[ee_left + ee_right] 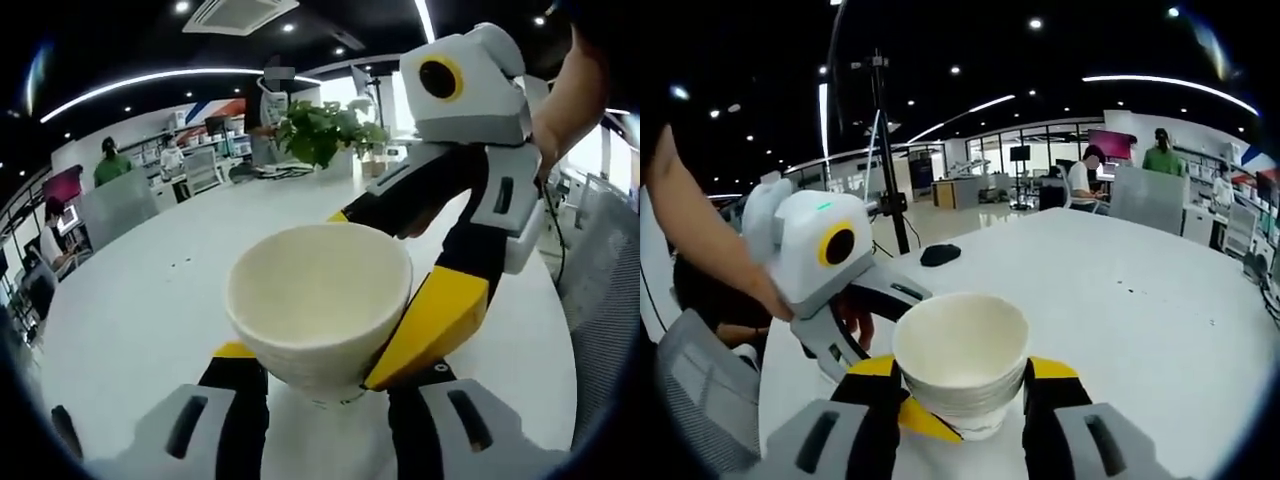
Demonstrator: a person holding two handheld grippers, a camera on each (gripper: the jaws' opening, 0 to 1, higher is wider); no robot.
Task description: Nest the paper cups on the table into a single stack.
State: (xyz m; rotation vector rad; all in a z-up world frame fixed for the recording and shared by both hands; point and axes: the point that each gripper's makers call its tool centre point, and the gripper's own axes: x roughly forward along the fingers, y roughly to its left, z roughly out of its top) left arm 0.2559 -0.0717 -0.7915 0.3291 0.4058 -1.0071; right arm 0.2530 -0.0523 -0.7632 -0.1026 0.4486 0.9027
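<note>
gripping cup stack [320, 300], both grippers

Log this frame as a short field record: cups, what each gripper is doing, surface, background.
cups: nested paper cup stack, upright, mouth open
left gripper: fingers on either side of the stack's base
right gripper: fingers on either side of the same stack
surface: white round table
other items: potted plant at the far edge; dark object, too small to identify
background: open office, people at desks
</note>
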